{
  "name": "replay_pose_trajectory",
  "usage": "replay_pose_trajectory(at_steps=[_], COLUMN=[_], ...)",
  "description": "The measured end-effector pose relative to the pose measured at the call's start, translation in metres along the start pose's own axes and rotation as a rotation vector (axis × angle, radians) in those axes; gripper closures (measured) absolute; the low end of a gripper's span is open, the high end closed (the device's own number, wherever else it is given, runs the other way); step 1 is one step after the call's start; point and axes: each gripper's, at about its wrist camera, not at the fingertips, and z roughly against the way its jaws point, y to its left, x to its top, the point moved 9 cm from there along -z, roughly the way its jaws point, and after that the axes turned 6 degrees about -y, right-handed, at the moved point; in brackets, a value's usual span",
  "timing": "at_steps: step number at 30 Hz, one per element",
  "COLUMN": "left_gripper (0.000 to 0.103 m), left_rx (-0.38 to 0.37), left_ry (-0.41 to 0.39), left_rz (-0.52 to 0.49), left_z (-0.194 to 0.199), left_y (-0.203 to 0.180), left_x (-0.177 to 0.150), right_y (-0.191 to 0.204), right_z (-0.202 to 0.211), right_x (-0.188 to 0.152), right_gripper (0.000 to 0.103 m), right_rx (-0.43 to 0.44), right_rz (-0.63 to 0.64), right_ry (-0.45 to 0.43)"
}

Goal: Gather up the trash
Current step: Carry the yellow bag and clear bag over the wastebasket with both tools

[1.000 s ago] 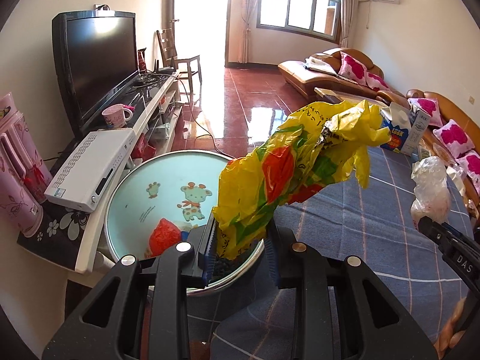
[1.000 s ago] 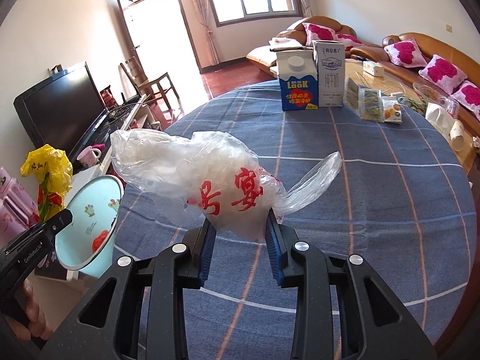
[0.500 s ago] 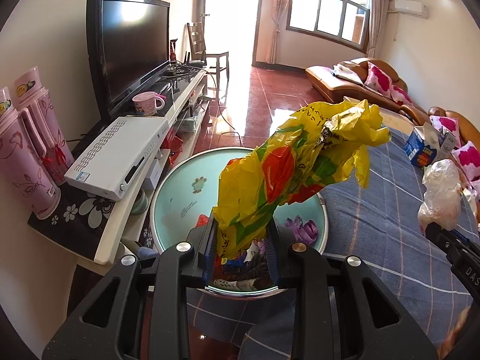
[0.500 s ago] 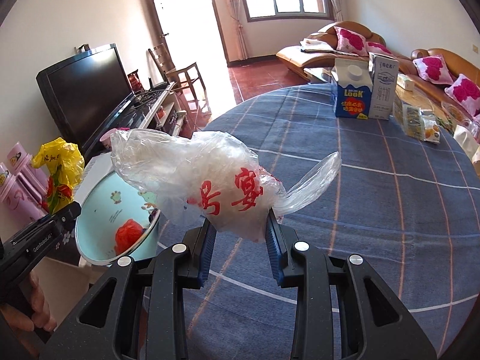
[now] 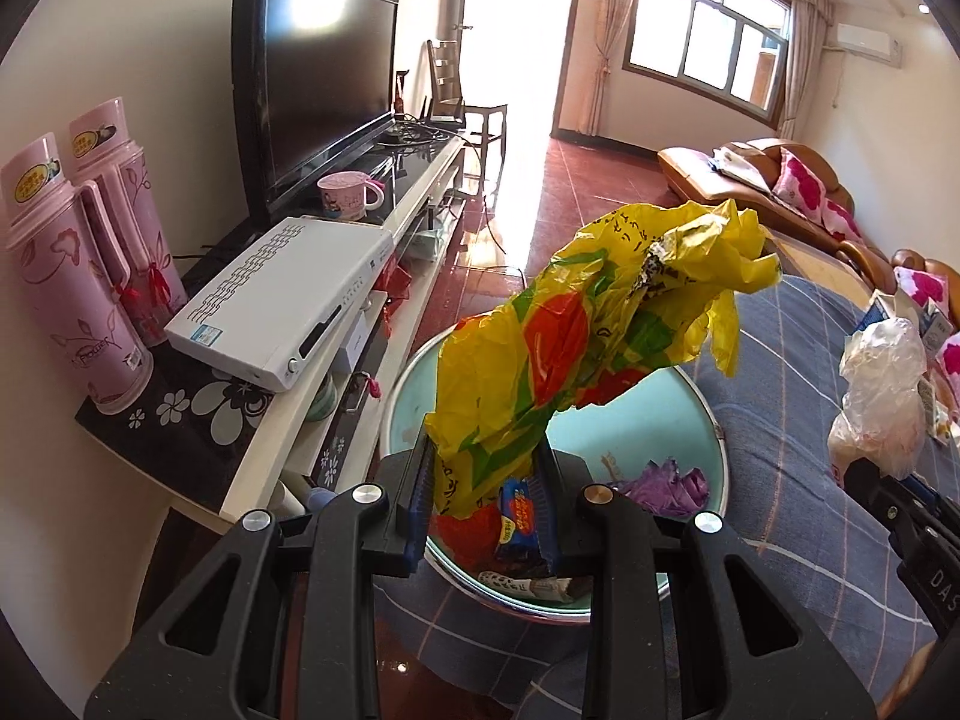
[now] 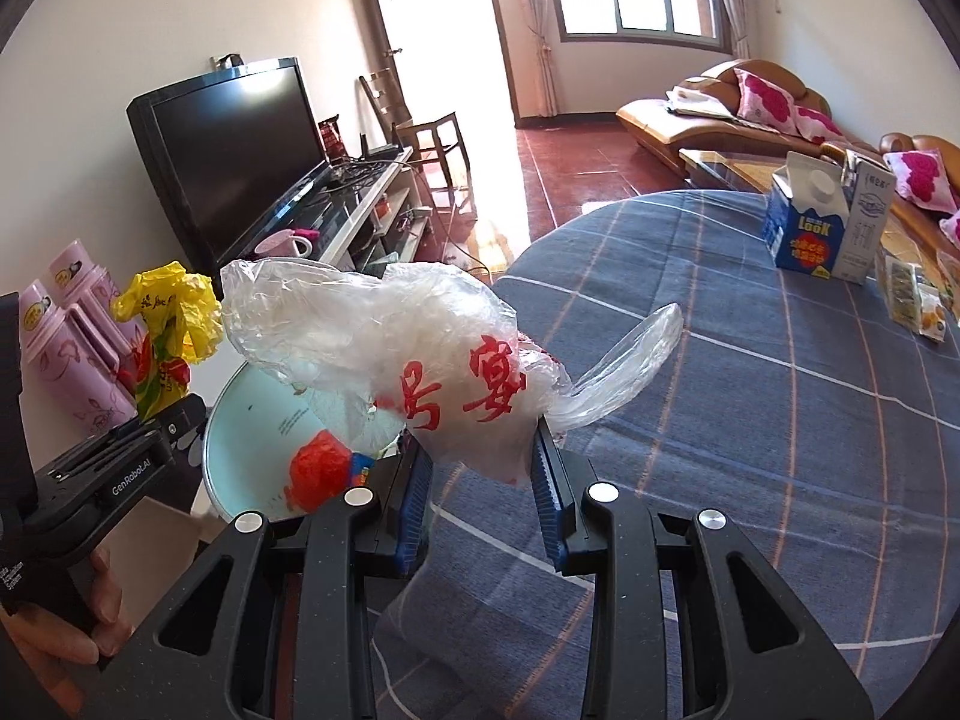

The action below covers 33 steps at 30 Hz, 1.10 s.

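My left gripper (image 5: pixel 486 480) is shut on a crumpled yellow plastic bag (image 5: pixel 576 348) with red and green print, held above a round pale-blue trash bin (image 5: pixel 708 420). The bin holds several wrappers, a red scrap and a purple scrap (image 5: pixel 672 480). My right gripper (image 6: pixel 480 468) is shut on a clear plastic bag (image 6: pixel 384 336) with red characters, over the table's edge just right of the same bin (image 6: pixel 252 420). The yellow bag (image 6: pixel 168 330) and the left gripper (image 6: pixel 150 432) show at the left of the right wrist view.
A round table with a blue checked cloth (image 6: pixel 780 390) carries two milk cartons (image 6: pixel 822 222) and snack packets (image 6: pixel 912 300). Left of the bin stands a TV bench (image 5: pixel 336 372) with a white set-top box (image 5: pixel 282 300), pink thermoses (image 5: pixel 78 276), a mug and a TV (image 5: pixel 318 90). Sofas line the far wall.
Both grippers have moved left toward the bin with their bags still held. The bin's contents have come into view under the left gripper.
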Motion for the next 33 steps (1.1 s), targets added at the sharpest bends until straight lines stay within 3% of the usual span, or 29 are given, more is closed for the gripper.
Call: replay_pose_trajectory(at_steps=[12,33], left_gripper=[0.075,0.075], left_rx=[0.056,0.094], left_ry=[0.056,0.139], left_rz=[0.025,-0.003], left_z=[-0.024,-0.053], left_y=[0.021,0.027], left_x=[-0.011,-0.033], right_y=[0.036,0.063], right_z=[-0.035,-0.12], right_x=[0.009,-0.012], right_gripper=[0.07,0.067], right_rx=[0.06,0.085], right_rz=[0.016,0.08], right_ry=[0.033,0.186])
